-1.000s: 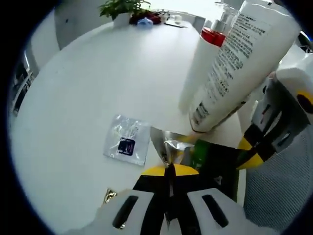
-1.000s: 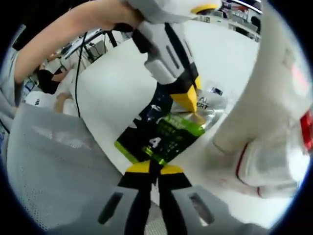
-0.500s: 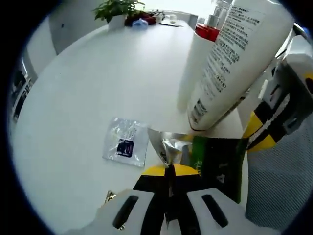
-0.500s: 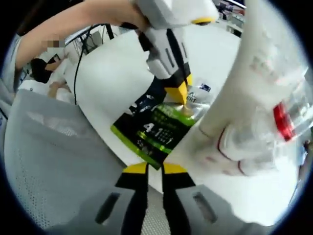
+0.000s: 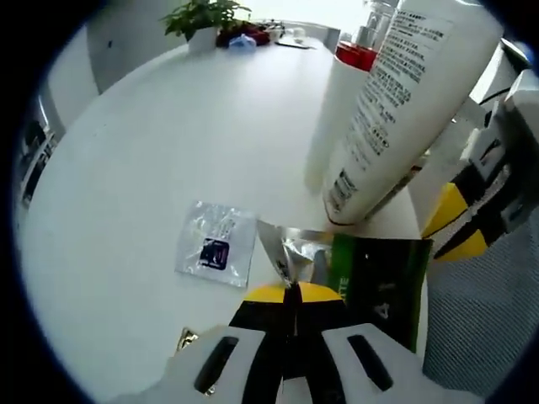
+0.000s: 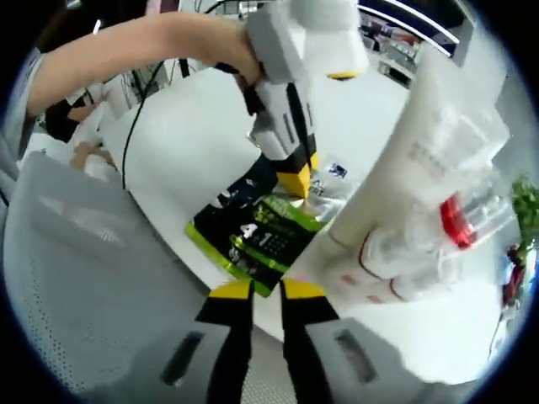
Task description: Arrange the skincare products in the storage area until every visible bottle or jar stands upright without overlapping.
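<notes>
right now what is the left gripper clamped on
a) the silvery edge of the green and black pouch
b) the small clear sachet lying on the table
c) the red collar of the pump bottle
a: in the left gripper view the left gripper has its jaws shut on the silvery edge of the green and black pouch, while the small clear sachet lies apart on the white table.

Two white bottles stand on the bench (image 5: 152,143): a large printed bottle (image 5: 404,101) and a slimmer red-collared pump bottle (image 5: 341,109) just behind it. Two sachets: one green-and-black sachet (image 5: 379,290), one small clear sachet (image 5: 217,242). One potted plant (image 5: 205,18) at the far edge. Two claws: the left claw (image 5: 290,290), the right claw (image 6: 266,289).
</notes>
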`<state>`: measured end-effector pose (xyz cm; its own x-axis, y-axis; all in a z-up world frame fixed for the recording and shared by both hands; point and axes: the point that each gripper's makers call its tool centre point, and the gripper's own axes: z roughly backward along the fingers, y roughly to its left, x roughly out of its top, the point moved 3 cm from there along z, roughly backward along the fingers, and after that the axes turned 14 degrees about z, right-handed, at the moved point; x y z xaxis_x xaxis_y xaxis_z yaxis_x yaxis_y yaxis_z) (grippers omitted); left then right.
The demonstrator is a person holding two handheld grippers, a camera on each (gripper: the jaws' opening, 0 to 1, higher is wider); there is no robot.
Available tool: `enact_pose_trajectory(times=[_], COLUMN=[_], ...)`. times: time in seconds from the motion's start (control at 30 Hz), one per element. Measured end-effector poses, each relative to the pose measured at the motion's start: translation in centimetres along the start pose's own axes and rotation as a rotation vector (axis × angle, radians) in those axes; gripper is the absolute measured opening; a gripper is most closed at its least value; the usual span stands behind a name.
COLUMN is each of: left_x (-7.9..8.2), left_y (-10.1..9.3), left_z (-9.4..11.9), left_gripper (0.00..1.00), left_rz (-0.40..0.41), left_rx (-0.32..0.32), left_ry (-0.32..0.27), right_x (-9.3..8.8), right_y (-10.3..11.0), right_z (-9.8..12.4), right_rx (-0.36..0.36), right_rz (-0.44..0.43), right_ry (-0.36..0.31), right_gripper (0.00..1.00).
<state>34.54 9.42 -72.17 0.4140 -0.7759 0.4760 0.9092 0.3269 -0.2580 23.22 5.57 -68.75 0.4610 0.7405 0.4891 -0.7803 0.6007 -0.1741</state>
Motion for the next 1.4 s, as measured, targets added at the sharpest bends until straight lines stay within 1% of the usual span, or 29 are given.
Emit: enact_pose_trajectory(times=[0.03, 0.1, 0.13, 0.17, 0.23, 0.27, 0.3, 0.4, 0.47, 0.57, 0.63, 0.77, 0.97, 1.07, 1.23, 1.4], left_x=[0.0, 0.0, 0.0, -0.1, -0.1, -0.2, -0.2, -0.2, -0.2, -0.2, -0.2, -0.2, -0.2, -0.2, -0.2, 0.0], left_y=[0.0, 0.0, 0.0, 0.2, 0.2, 0.2, 0.2, 0.2, 0.2, 0.2, 0.2, 0.2, 0.2, 0.3, 0.4, 0.7], left_z=[0.0, 0.0, 0.0, 0.0, 0.0, 0.0, 0.0, 0.0, 0.0, 0.0, 0.1, 0.1, 0.0, 0.0, 0.0, 0.0], left_gripper=[0.0, 0.0, 0.0, 0.0, 0.0, 0.0, 0.0, 0.0, 0.0, 0.0, 0.0, 0.0, 0.0, 0.0, 0.0, 0.0], left_rz=[-0.001, -0.003, -0.004, -0.002, 0.01, 0.013, 0.013, 0.012, 0.006, -0.002, -0.005, -0.003, -0.006, -0.003, 0.008, 0.005], left_rx=[-0.002, -0.002, -0.001, 0.005, 0.001, -0.001, -0.003, -0.006, -0.006, -0.01, -0.015, -0.02, -0.026, -0.03, -0.038, -0.027], left_ry=[0.0, -0.003, -0.004, 0.0, -0.006, -0.008, -0.012, -0.013, -0.012, -0.015, -0.02, -0.019, -0.016, -0.017, -0.022, -0.017], right_x=[0.1, 0.3, 0.3, 0.5, 0.8, 1.1, 1.1, 1.2, 1.5, 1.6, 1.5, 0.8, 1.1, 1.1, 1.0, 1.3], right_y=[0.0, 0.0, -0.2, -0.2, -0.2, 0.2, 0.3, 0.4, 0.6, 0.8, 0.9, 0.8, 0.7, 0.8, 0.9, 0.6], right_z=[-0.1, 0.1, 0.3, 0.5, 0.6, 0.4, 0.1, -1.3, -2.0, -2.8, -3.4, -4.2, -4.5, -4.7, -4.8, -5.0], right_rx=[-0.007, -0.025, -0.048, -0.05, -0.04, -0.014, -0.005, -0.004, 0.015, 0.016, 0.021, 0.019, 0.024, 0.033, 0.028, 0.027], right_rz=[0.006, 0.052, 0.061, 0.064, 0.043, 0.013, 0.005, 0.042, 0.034, 0.052, 0.06, 0.103, 0.098, 0.085, 0.089, 0.073], right_ry=[-0.006, 0.011, 0.017, 0.013, -0.004, -0.027, -0.033, -0.007, -0.004, 0.014, 0.029, 0.081, 0.082, 0.088, 0.091, 0.081], right_gripper=[0.16, 0.15, 0.13, 0.11, 0.12, 0.14, 0.14, 0.18, 0.17, 0.18, 0.2, 0.21, 0.22, 0.23, 0.23, 0.23])
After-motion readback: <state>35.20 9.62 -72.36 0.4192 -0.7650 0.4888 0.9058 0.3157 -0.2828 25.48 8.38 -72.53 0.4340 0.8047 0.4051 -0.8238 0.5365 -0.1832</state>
